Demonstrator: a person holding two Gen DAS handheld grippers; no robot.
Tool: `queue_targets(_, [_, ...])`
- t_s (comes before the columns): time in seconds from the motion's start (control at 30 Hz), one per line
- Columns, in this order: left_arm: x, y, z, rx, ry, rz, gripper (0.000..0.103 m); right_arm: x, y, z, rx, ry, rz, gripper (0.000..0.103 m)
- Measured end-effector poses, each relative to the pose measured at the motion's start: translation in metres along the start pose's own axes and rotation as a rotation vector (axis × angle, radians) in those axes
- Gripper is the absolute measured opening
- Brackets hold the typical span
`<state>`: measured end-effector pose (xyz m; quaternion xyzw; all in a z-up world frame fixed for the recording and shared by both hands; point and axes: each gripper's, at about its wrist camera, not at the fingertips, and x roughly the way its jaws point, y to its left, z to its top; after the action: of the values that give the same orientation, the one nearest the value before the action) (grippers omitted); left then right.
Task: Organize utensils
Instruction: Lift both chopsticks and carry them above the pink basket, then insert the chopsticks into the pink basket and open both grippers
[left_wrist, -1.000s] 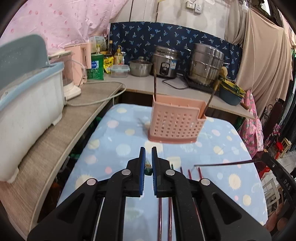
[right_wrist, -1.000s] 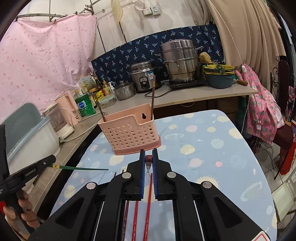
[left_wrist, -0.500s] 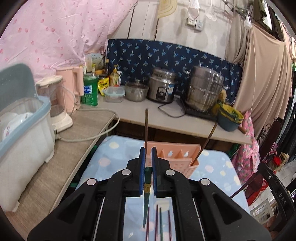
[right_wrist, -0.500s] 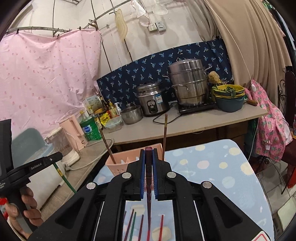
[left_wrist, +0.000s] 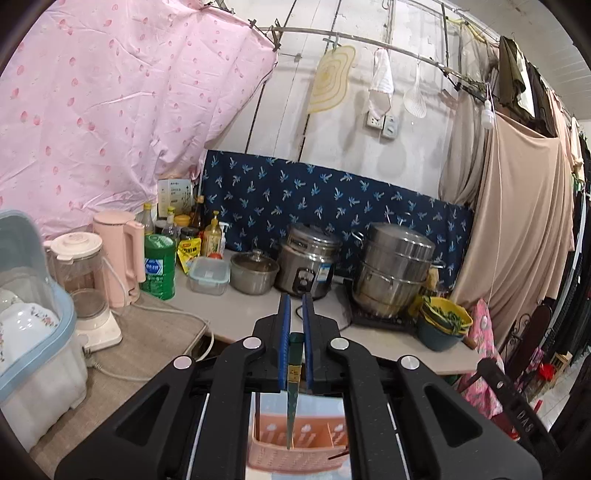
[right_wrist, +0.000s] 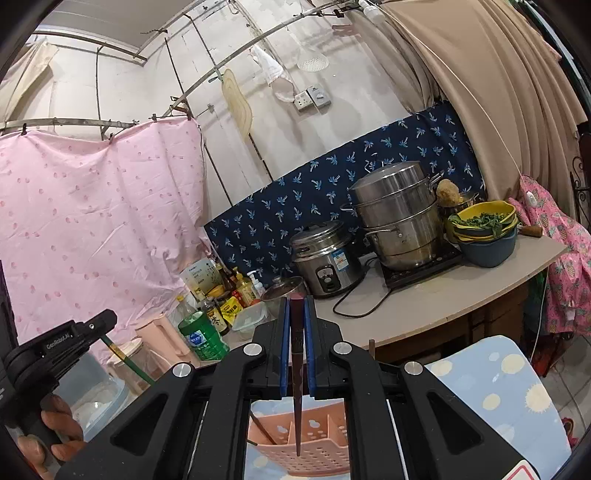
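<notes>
My left gripper (left_wrist: 295, 300) is shut on a green chopstick (left_wrist: 293, 391) that hangs point-down, its tip over the pink perforated utensil holder (left_wrist: 295, 452) below. My right gripper (right_wrist: 296, 301) is shut on a dark red chopstick (right_wrist: 297, 376), also hanging with its tip over the pink holder (right_wrist: 310, 448). A brown chopstick (right_wrist: 263, 428) leans in the holder's left compartment. In the right wrist view the left gripper (right_wrist: 64, 341) shows at the left with its green chopstick (right_wrist: 129, 363), held by a hand (right_wrist: 48, 435).
Behind the holder runs a counter (right_wrist: 443, 295) with a rice cooker (right_wrist: 327, 258), a steamer pot (right_wrist: 399, 218), stacked bowls (right_wrist: 484, 229), bottles and a blender (left_wrist: 86, 284). A dish box (left_wrist: 29, 332) stands at the left. The table wears a blue dotted cloth (right_wrist: 491, 373).
Both grippers have risen from the table with their chopsticks. The chopsticks swung from lying level to hanging point-down, and the holder dropped to the bottom of both views.
</notes>
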<state>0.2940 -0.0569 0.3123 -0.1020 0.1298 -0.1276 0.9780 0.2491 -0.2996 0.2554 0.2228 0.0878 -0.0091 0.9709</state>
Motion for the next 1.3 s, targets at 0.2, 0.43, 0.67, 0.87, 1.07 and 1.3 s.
queue_targets(0.2, [0.037, 0.000, -0.005, 0.016, 0.008, 0.029, 0.006, 0.036, -0.003, -0.010, -0.019, 0.031, -0.025, 0.008])
queue_targets(0.43, [0.063, 0.007, -0.026, 0.021, 0.052, 0.033, 0.006, 0.061, -0.009, -0.024, -0.020, 0.077, -0.022, 0.008])
queue_targets(0.67, [0.064, 0.006, -0.027, 0.031, 0.048, 0.026, 0.006, 0.046, 0.007, 0.008, -0.016, 0.000, 0.032, 0.008])
queue_targets(0.87, [0.070, 0.010, -0.039, 0.035, 0.077, 0.037, 0.006, 0.059, 0.007, 0.000, -0.050, 0.021, -0.005, 0.008])
queue_targets(1.07, [0.080, 0.018, -0.053, 0.030, 0.118, 0.049, 0.006, 0.078, -0.008, -0.036, -0.059, 0.111, -0.043, 0.008])
queue_targets(1.3, [0.084, 0.024, -0.068, 0.028, 0.154, 0.054, 0.006, 0.084, -0.009, -0.051, -0.087, 0.162, -0.062, 0.009])
